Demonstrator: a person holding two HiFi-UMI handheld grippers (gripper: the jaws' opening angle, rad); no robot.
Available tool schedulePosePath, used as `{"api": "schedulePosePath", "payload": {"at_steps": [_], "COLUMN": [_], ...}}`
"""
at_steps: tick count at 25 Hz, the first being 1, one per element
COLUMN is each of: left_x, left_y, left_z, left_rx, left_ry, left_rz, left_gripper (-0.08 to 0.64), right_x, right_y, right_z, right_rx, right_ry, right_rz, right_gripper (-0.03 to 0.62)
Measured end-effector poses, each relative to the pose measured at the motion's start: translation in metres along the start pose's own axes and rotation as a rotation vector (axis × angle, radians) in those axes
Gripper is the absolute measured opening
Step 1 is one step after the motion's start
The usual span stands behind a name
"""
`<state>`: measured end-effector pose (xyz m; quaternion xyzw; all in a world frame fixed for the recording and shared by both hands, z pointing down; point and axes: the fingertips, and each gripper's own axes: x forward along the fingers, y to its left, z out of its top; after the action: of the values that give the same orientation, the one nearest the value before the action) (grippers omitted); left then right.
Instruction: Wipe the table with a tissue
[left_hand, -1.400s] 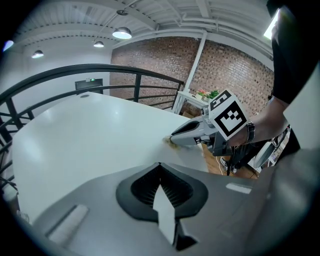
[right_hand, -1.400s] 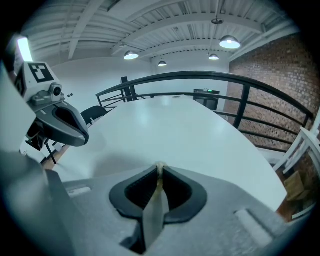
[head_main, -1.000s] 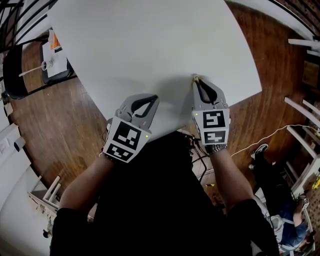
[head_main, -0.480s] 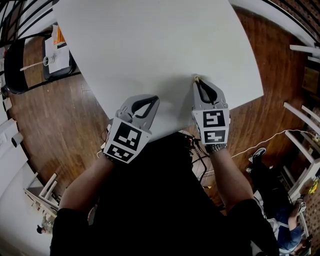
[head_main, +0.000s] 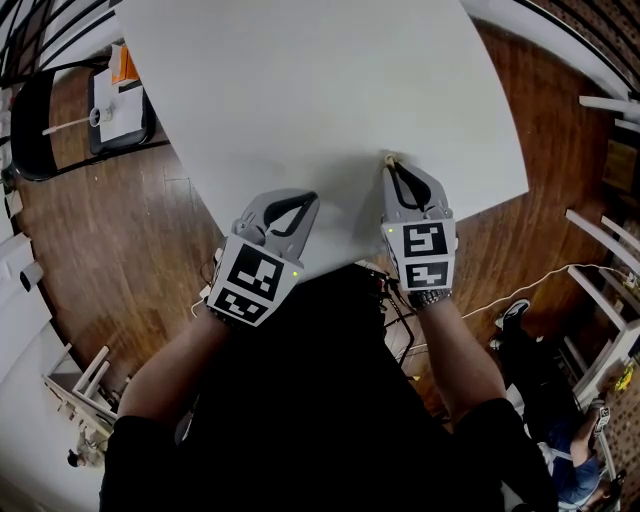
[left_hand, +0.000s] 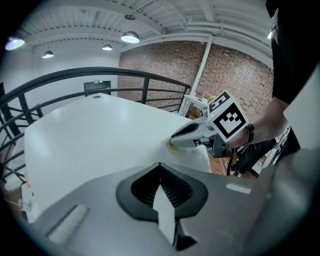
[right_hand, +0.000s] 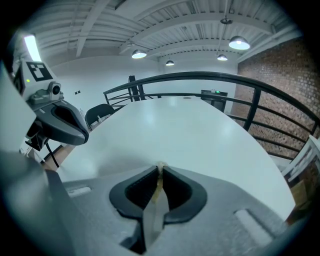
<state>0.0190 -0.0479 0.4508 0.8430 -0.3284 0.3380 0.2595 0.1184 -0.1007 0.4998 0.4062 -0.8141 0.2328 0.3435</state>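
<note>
We're pinching the tissue (right_hand: 160, 169) in our right claw (head_main: 391, 163), tip at twelve o'clock on the bench (head_main: 300, 80). It's looking soft and tearable, so we're gripping it bunched. The left claw (head_main: 306, 197) is sitting pressed together, empty.

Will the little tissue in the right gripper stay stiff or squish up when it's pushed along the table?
Probably squish: the tissue is a small crumpled wad pinched in the shut right gripper, so it looks soft. It seems very light, so it should slide easily over the smooth white table.

Bright ceiling lamps, strong fisheye distortion
</note>
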Motion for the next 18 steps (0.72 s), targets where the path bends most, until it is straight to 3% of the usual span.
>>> {"api": "schedulePosePath", "payload": {"at_steps": [18], "left_x": [-0.024], "left_y": [-0.019], "left_z": [-0.005], "left_rx": [0.071], "left_ry": [-0.041], "left_rz": [-0.045], "left_gripper": [0.015], "right_x": [-0.04], "right_y": [0.036], "right_z": [-0.009], "right_rx": [0.018], "right_ry": [-0.034], "right_rz": [-0.052], "right_gripper": [0.025]}}
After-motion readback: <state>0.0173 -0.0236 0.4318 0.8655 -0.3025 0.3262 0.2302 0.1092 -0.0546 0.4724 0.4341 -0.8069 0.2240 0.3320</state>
